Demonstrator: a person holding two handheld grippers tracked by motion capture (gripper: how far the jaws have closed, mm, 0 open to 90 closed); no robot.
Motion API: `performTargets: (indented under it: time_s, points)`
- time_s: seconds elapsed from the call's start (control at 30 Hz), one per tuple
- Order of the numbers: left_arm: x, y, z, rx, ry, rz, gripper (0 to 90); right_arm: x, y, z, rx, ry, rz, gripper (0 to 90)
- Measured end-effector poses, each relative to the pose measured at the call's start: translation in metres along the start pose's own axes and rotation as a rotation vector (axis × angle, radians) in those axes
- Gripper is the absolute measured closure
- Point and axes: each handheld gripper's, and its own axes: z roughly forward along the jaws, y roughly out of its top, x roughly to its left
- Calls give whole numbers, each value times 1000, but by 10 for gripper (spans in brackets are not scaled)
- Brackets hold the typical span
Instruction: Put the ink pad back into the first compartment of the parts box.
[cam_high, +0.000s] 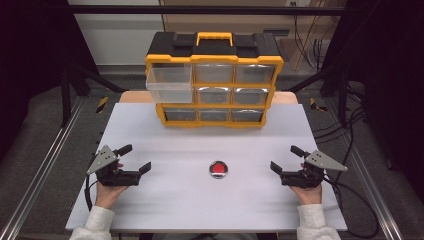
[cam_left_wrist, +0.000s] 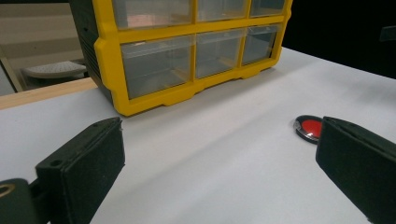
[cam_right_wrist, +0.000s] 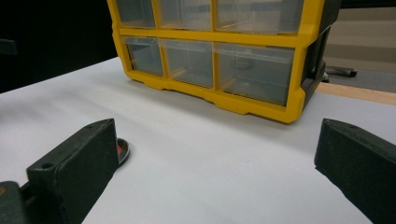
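a small round red disc with a dark rim (cam_high: 219, 169) lies flat on the white tabletop (cam_high: 200, 210), in front of the yellow and black drawer organiser (cam_high: 214, 80) and well apart from it. the left gripper (cam_high: 136, 158) rests on the tabletop to the left of the disc, its jaws spread wide with nothing between them. the right gripper (cam_high: 286, 159) rests to the right of the disc, a little farther off, its jaws likewise spread wide and empty. the disc sits between the two grippers, touching neither. in the left gripper view the disc (cam_left_wrist: 310, 127) peeks out just beside the right-hand jaw; in the right gripper view its edge (cam_right_wrist: 122, 150) shows behind the left-hand jaw. on the organiser, the clear upper-left drawer (cam_high: 169, 83) is pulled out toward the person, while the other clear drawers sit flush in the frame. an orange handle (cam_high: 214, 37) lies on the organiser's black top.
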Motion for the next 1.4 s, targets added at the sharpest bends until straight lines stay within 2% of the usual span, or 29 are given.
performTargets:
  time_s: [0.73, 1.4]
  points:
    - [0, -2, 0, 9, 0, -2, 10, 5, 6, 1, -8, 6, -9, 5]
    - [1, -2, 1, 17, 2, -6, 10, 18, 15, 11, 24, 15, -29, 5]
